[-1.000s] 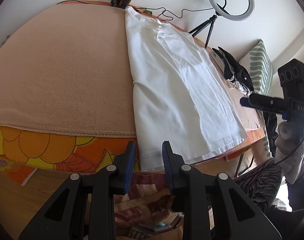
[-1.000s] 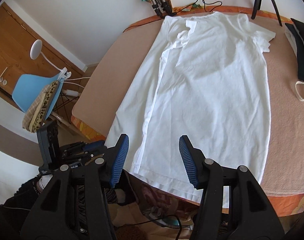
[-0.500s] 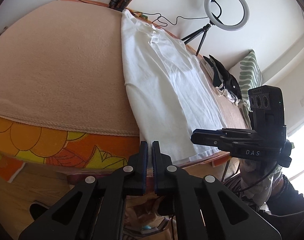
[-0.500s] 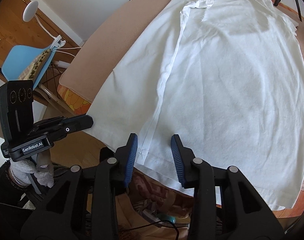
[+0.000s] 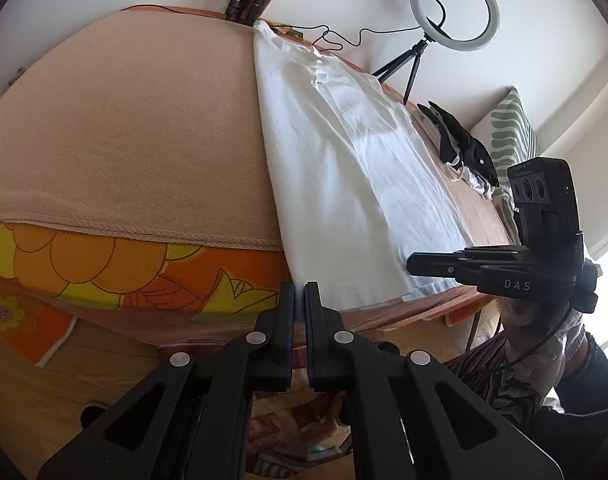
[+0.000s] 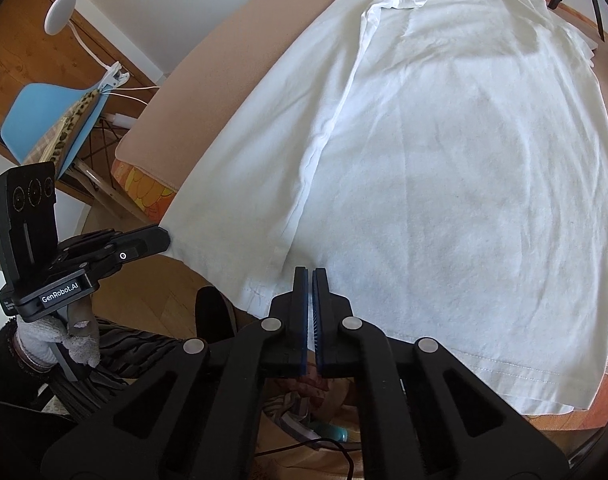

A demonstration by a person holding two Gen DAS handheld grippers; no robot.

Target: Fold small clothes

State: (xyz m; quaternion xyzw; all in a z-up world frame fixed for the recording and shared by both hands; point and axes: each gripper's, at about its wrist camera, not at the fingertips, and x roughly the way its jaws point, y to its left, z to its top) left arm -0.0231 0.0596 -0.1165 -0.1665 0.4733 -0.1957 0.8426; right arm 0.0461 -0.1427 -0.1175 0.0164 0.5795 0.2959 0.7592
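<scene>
Shirt (image 6: 443,160) hem at the surface's near edge: both claws, left (image 5: 300,304) and right (image 6: 309,292), have just clamped it, ready to fold.

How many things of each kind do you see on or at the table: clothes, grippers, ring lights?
White T-shirt: 1
Heap of dark clothes: 1
Grippers: 2, the left gripper and the right gripper
Ring light on a tripod: 1
Total: 5
</scene>
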